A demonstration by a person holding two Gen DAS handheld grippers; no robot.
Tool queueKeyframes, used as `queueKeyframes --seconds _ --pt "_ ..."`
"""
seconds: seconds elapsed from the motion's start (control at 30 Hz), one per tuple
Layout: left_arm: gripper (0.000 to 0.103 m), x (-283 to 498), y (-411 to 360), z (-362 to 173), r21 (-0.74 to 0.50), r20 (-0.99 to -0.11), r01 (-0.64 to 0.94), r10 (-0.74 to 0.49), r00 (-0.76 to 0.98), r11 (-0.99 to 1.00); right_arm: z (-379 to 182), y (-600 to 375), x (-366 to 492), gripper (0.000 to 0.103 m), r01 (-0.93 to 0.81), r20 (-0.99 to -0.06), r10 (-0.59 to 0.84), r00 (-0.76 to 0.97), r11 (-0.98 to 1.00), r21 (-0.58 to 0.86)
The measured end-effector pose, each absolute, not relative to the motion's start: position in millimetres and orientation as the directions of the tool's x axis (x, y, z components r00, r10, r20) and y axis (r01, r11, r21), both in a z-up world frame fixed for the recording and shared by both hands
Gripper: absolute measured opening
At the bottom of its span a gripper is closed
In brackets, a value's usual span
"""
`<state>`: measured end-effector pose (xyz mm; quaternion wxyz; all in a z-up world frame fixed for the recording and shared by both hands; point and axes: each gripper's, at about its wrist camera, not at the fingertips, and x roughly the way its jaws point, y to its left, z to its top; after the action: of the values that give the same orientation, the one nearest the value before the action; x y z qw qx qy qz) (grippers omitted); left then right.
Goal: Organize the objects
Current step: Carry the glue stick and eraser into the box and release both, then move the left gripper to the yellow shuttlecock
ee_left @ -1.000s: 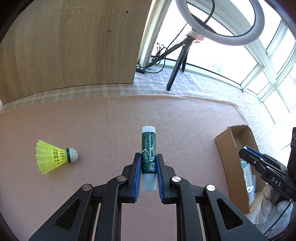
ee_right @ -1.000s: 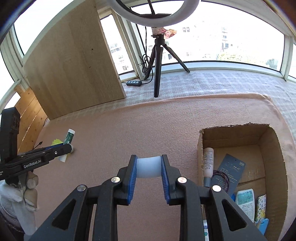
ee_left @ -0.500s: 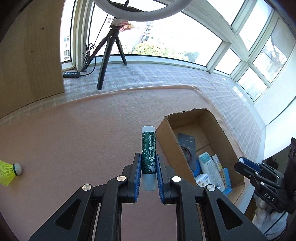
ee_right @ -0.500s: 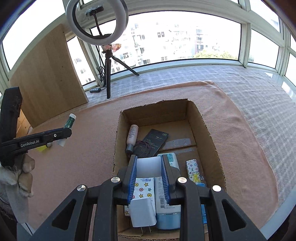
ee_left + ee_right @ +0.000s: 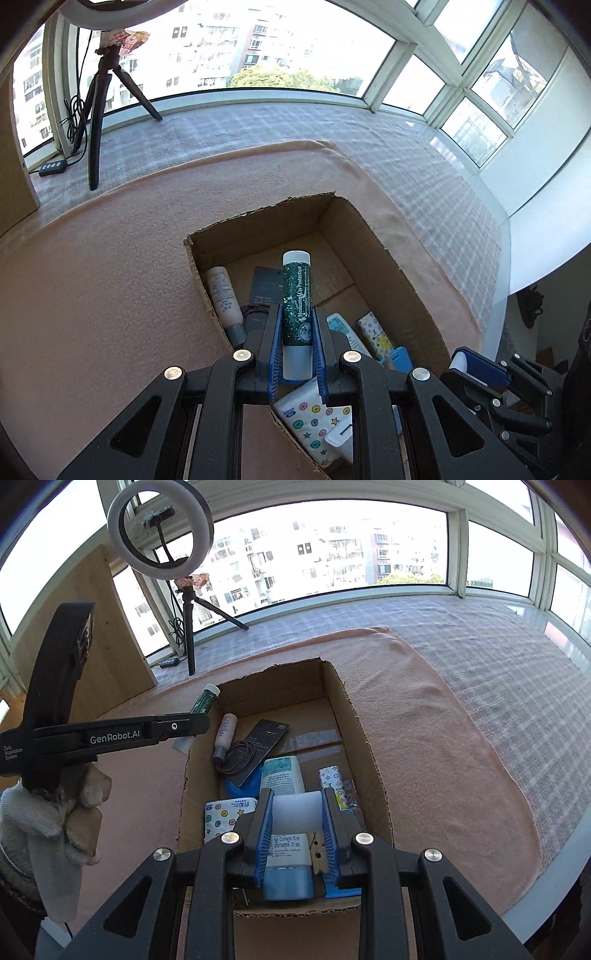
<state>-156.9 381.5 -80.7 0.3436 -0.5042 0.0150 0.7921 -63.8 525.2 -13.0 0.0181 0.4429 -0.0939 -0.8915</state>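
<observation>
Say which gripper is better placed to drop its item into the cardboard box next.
Probably right: the right gripper, holding a white cylinder, is over the brown cardboard box; the left gripper with its green lip-balm tube hangs at the rim.

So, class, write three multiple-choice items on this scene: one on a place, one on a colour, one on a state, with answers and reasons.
1. Where does the pale bottle lie? A on the cloth; B in the cardboard box; C on the windowsill.
2. The lip balm stick's label is: A green; B red; C yellow.
3. The right hand-held gripper is: A open and empty; B shut on a white cylinder; C out of view.

Answers: B, it rests against the box's left wall; A, green print with white caps; B, both pads press its ends.
</observation>
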Motion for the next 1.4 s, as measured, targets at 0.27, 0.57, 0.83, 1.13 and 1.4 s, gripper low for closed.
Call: queueKeyframes --seconds 0.27,0.57,0.83,1.13,1.4 --pt "0.016 -163.6 418.7 -88.1 -0.299 -0.822 -0.586 0.515 -0.243 -0.753 -17.8 530.9 -60.4 0.023 -0.042 -0.789 -0.133 -0.599 -0.98 0.196" --pt "0.074 -163.5 422.5 -81.4 -0.282 -0.808 -0.605 0.524 -0.27 -0.745 -20.1 536.2 -60.5 0.059 -0.051 -0.778 -0.166 -0.606 -0.968 0.246" --pt "0.074 -167.6 394.5 -82.2 -0.287 -0.813 -0.572 0.511 -0.278 -0.768 -18.9 534.2 -56.8 0.06 -0.061 -0.779 -0.166 -0.605 -0.966 0.253" --pt "0.074 -168.3 331.5 -75.7 -0.258 -0.822 -0.517 0.467 -0.326 -0.816 -15.0 510.9 -57.7 0.06 -0.019 -0.772 -0.205 -0.601 -0.963 0.271" --pt "0.074 -172.7 251.8 -72.3 -0.23 -0.825 -0.428 0.408 -0.39 -0.874 -13.0 468.8 -64.5 0.06 0.053 -0.768 -0.262 -0.584 -0.957 0.286"
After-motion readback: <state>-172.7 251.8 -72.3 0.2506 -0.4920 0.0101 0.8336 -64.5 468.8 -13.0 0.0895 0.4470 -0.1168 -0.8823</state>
